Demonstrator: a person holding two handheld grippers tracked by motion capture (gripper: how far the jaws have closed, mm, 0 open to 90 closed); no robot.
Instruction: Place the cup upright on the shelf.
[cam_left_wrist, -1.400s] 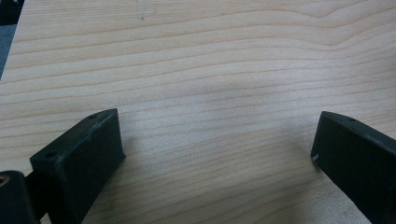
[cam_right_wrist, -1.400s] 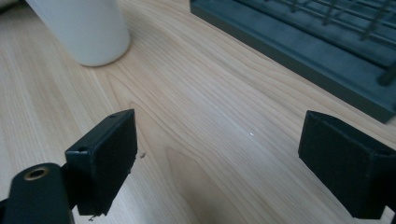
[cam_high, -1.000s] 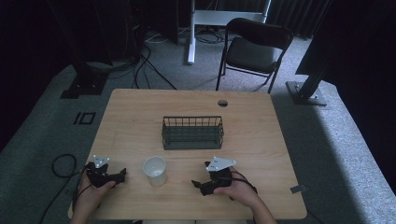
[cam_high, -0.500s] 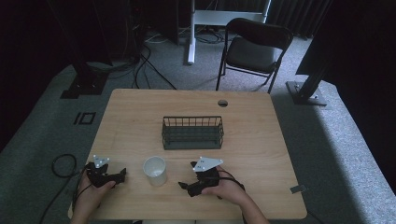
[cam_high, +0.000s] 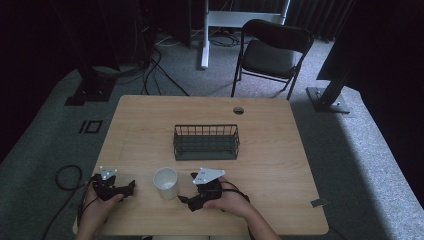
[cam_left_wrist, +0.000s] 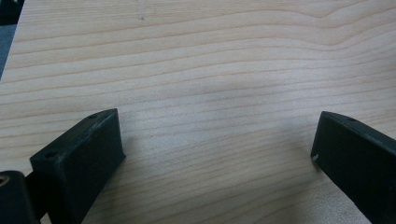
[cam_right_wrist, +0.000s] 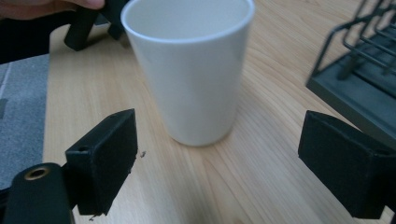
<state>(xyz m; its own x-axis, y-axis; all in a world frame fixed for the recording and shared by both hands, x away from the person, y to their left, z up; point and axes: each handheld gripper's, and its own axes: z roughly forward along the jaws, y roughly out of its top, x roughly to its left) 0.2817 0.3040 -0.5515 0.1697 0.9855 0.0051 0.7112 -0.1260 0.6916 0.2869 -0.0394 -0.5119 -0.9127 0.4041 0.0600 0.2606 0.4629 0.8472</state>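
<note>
Right tool (cam_right_wrist: 219, 154) stands with its jaws wide apart, the cup (cam_right_wrist: 191, 70) just ahead of the gap and touched by neither jaw; each jaw is a matt black block with squared edges and a small hole in its upper face. Left tool (cam_left_wrist: 215, 154) is likewise wide, nothing between its jaws, over bare wood grain. Cup is white, smooth, round, tapering to a narrower base, upright on the bench (cam_high: 280, 150); what shows of its inside is plain white, contents not determinable. From the high view the cup (cam_high: 165, 182) sits near the front edge between the left tool (cam_high: 131, 187) and right tool (cam_high: 186, 200), closer to the right. Bench top is pale wood laminate with a round grommet hole (cam_high: 238, 110) at the far edge. Basket (cam_high: 206, 142) is dark wire, rectangular, with vertical bars and a solid base; it stands mid-bench beyond the cup, with nothing visible inside.
</note>
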